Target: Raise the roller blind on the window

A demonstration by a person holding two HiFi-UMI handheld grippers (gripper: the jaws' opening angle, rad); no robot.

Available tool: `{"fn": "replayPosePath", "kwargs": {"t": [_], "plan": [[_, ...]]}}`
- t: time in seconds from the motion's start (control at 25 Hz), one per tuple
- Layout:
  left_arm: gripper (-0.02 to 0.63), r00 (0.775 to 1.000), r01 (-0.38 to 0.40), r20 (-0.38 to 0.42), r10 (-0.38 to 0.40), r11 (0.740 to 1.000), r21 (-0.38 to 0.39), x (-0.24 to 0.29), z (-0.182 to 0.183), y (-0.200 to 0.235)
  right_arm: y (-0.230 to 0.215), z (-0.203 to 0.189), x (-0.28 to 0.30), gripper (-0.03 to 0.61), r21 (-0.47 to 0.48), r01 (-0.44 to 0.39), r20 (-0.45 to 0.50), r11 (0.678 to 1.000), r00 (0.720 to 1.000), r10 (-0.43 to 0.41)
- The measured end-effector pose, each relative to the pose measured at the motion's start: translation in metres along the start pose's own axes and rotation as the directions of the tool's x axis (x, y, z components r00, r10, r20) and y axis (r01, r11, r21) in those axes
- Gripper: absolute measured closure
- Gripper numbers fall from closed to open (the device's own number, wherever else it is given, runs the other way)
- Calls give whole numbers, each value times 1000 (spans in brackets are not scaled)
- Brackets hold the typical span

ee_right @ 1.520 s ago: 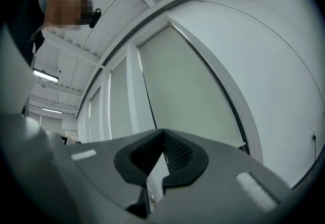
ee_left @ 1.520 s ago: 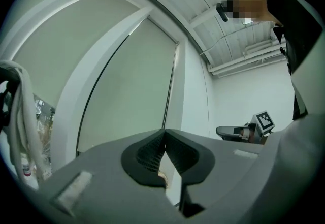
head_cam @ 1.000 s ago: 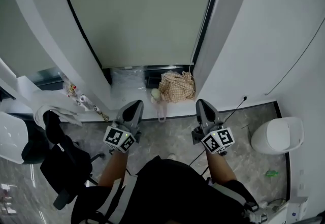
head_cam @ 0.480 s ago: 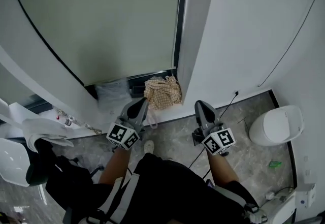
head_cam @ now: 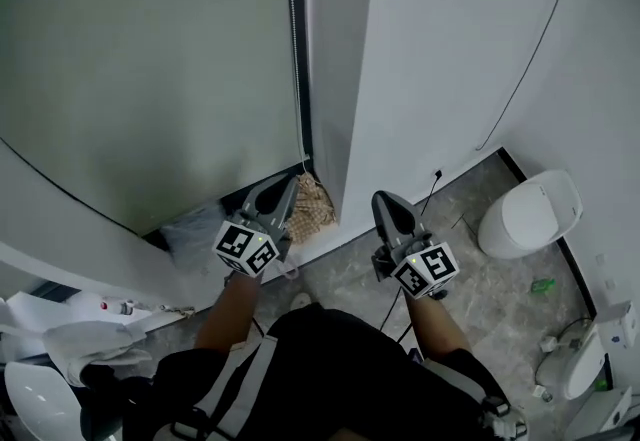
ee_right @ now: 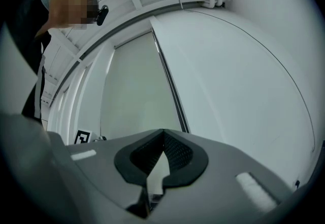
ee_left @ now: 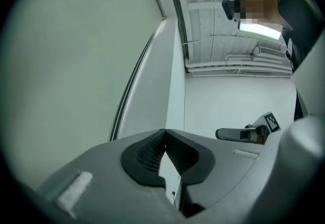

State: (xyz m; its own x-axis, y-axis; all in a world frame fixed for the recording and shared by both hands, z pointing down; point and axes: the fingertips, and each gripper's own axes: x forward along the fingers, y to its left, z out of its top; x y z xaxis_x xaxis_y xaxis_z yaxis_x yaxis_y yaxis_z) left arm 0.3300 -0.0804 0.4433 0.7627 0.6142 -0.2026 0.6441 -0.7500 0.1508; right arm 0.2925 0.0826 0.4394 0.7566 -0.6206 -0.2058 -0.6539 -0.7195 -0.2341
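The left gripper and right gripper are clenched empty under the roller blind (light, limp fabric); probably best worked by the bead chain at its right edge.

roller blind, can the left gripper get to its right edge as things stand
Probably yes. The left gripper, jaws shut and empty, points at the roller blind near its right edge, with nothing visible between them. The checked cloth lies lower, out of the way.

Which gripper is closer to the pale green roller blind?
The left gripper, beside the pale green roller blind; the right gripper faces the white wall.
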Motion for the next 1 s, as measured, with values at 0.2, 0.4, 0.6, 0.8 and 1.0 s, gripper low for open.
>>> {"fn": "replayPosePath", "kwargs": {"t": [0.2, 0.4, 0.6, 0.8, 1.0], "plan": [[612, 995, 98, 13, -98, 995, -18, 63, 14, 28, 0, 18, 34, 577, -28, 40, 73, 999, 997, -38], [612, 985, 168, 36, -167, 985, -30, 107, 31, 54, -7, 16, 53, 577, -62, 120, 73, 991, 991, -115], [612, 976, 212, 61, -211, 977, 2, 170, 59, 71, -27, 23, 64, 577, -54, 184, 89, 981, 980, -179], [536, 979, 186, 91, -182, 982, -35, 208, 76, 85, -32, 19, 64, 578, -88, 187, 74, 978, 981, -181], [517, 985, 132, 122, -119, 986, -102, 222, 76, 101, -35, 24, 62, 577, -67, 186, 68, 980, 981, -181]]}}
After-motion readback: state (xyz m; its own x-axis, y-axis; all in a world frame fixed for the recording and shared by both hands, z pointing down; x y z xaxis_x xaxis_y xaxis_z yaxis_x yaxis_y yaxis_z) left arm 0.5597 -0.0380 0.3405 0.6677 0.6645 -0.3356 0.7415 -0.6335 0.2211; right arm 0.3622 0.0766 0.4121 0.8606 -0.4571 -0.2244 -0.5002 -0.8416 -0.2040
